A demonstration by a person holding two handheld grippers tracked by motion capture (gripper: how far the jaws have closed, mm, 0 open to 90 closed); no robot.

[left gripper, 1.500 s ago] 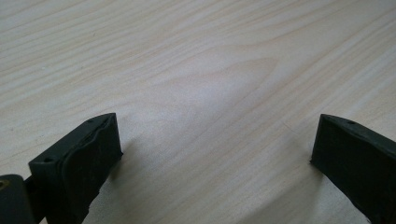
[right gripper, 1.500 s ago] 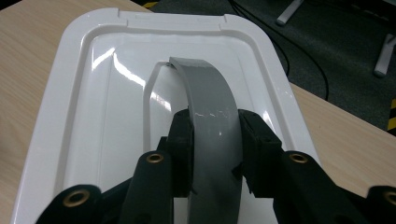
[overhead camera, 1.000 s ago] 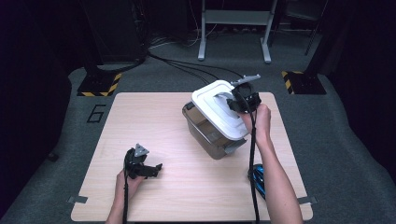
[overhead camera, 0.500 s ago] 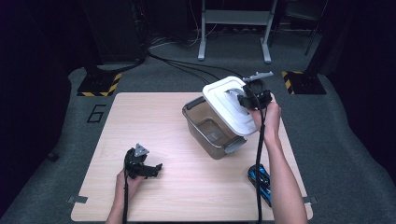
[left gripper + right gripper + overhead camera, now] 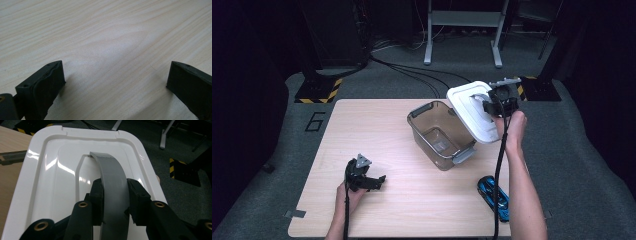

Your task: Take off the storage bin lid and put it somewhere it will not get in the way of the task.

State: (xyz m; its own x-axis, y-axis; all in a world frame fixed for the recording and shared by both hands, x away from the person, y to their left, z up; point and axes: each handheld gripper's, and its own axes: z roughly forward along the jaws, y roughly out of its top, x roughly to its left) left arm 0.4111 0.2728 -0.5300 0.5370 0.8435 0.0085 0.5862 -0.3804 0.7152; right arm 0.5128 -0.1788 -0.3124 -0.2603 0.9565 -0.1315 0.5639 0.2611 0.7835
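**Mia:** Where is the white lid right now?

**Ben:** It is up in the air, off the box. It hangs tilted over the right side of the box, partly past the far right edge of the desk. One long edge of the lid sits low, just by the box rim. I cannot tell if they touch.

**Mia:** What holds it?

**Ben:** The right gripper. Its two black jaws squeeze the grey handle on top of the lid, one jaw on each side. The handle is a curved strap that runs up between the jaws. In the high view the right gripper is at the top end of the lid, and the person's hand is just under it.

**Mia:** And the box?

**Ben:** It is a see-through box with grey clips. It stands on the desk, open on top, right of the middle. It looks empty inside.

**Mia:** What about the other hand?

**Ben:** The left gripper rests low over the desk, near the front left, far from the box and the lid. Its jaws are wide apart. Between them there is just bare wood.

**Mia:** Anything else on the desk?

**Ben:** A little blue toy car. It lies near the front right corner, beside the person's right arm.
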